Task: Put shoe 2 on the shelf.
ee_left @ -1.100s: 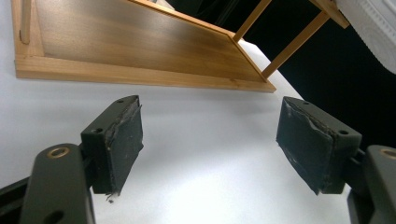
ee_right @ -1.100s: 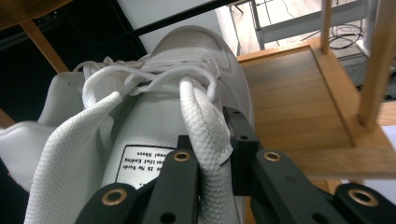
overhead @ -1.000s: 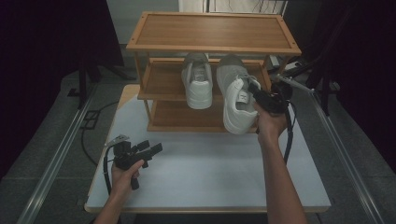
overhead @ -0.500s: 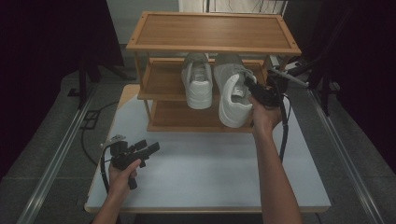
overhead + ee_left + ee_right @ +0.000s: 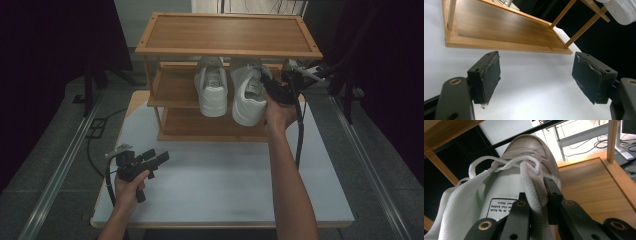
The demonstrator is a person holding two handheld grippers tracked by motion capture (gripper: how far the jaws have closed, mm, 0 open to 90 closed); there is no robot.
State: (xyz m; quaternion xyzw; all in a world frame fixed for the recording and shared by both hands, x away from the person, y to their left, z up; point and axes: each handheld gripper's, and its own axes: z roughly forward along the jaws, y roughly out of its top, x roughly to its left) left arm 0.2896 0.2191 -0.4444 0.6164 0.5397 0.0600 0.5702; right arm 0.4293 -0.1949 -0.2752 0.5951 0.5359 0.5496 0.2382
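Where the high view blurs it, right gripper (image 5: 536, 202) fingers pinching the white shoe's (image 5: 506, 195) collar; left gripper (image 5: 536, 82) wide open, empty.

White lace-up sneaker (image 5: 248, 95) is sitting in the upper centre of the high view, on the wooden rack's middle shelf (image 5: 172, 92), heel hanging over the front edge. Its tongue (image 5: 530, 187) is standing pinched, printed label showing inside. A matching sneaker (image 5: 211, 90) is lying just left.
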